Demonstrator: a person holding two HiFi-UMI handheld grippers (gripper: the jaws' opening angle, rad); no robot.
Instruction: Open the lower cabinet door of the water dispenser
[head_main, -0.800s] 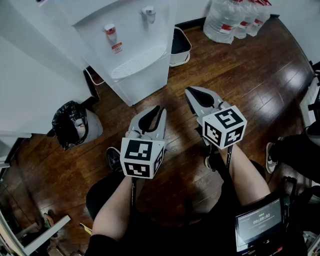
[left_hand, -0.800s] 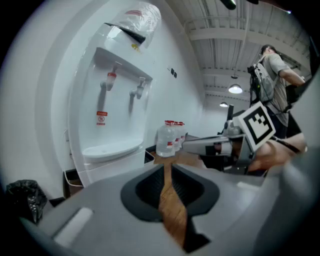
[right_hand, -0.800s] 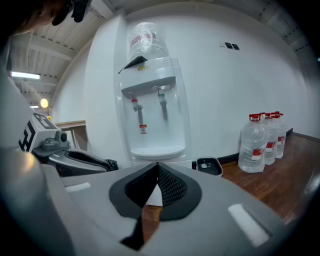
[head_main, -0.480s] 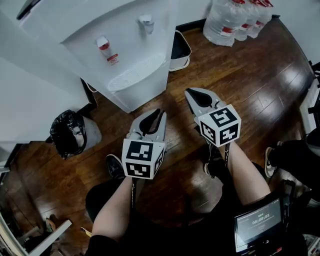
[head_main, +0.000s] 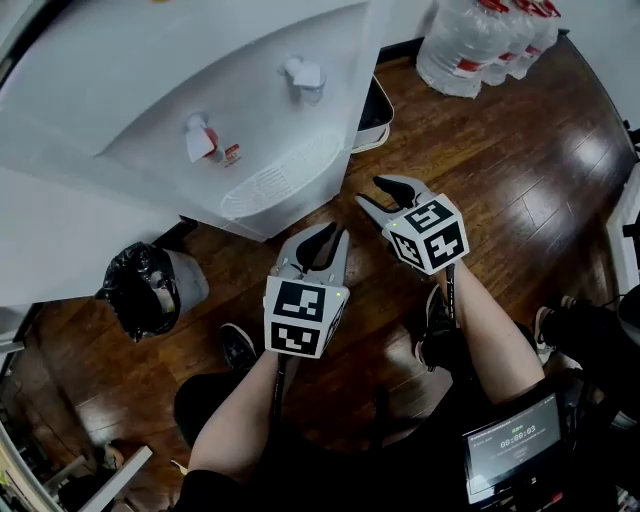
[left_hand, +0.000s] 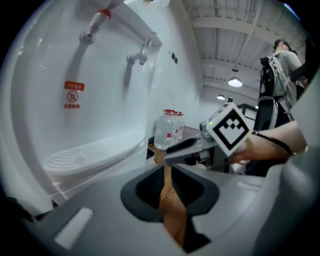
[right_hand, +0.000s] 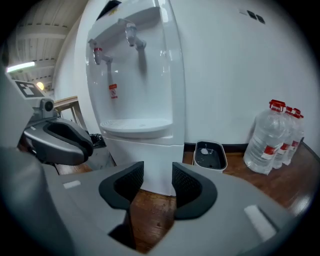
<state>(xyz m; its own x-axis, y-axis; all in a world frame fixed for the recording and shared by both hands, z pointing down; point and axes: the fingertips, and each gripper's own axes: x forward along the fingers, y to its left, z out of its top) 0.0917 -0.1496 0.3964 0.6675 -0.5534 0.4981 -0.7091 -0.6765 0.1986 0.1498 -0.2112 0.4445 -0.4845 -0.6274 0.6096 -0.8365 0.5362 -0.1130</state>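
The white water dispenser stands at the upper left, with a red tap and a drip tray. Its lower cabinet door is closed and shows straight ahead of the right gripper as a plain white front. My right gripper hovers just short of that front. Its jaws are open with nothing between them. My left gripper hangs lower and to the left, pointing at the dispenser's side. Only a thin slit shows between its pads, and they hold nothing.
Several large water bottles stand at the far wall. A small black-and-white bin sits right beside the dispenser. A black rubbish bag lies at the left. Another person's shoe and a screen are at the right.
The dispenser has grown larger and closer in the head view. Both grippers have moved towards it. The right one has shifted left and up towards the lower front.
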